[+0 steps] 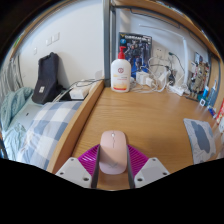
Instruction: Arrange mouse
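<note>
A pale pink mouse (113,152) lies lengthwise between my two fingers, its nose pointing away over the wooden desk (150,115). My gripper (113,172) is shut on the mouse: both magenta pads (91,157) press against its sides. The mouse's rear end is hidden low between the fingers. I cannot tell whether it rests on the desk or hangs just above it.
A white pump bottle (120,72) stands at the desk's far edge, with cables and plugs (160,78) to its right. A grey mat (200,135) lies at the right. A bed with striped bedding (40,125) and a black bag (46,77) lies left of the desk.
</note>
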Demonstrator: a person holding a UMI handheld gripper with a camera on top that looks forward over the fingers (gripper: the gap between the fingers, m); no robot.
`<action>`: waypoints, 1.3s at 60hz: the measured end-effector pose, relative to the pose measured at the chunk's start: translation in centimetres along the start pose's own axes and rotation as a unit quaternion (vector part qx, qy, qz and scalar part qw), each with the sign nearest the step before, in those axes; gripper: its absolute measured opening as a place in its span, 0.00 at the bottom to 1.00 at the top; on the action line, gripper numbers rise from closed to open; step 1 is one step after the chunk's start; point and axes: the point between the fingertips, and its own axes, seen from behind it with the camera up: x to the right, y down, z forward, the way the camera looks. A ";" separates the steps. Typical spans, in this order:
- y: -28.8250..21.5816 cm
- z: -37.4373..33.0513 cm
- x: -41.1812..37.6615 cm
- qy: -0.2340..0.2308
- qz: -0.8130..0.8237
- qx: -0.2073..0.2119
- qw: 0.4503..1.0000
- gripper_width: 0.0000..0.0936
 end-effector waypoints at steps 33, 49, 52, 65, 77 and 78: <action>-8.2 -3.5 3.4 -0.010 0.011 0.027 1.000 0.28; -23.3 -12.6 16.5 0.009 0.024 0.157 0.987 0.28; -24.6 -14.3 20.1 0.020 0.020 0.172 0.985 0.28; -23.6 -16.1 33.4 0.064 0.030 0.175 0.982 0.28; -12.6 -11.0 39.7 0.079 0.029 0.076 0.994 0.28; -11.6 -10.5 39.9 0.080 0.031 0.067 0.994 0.28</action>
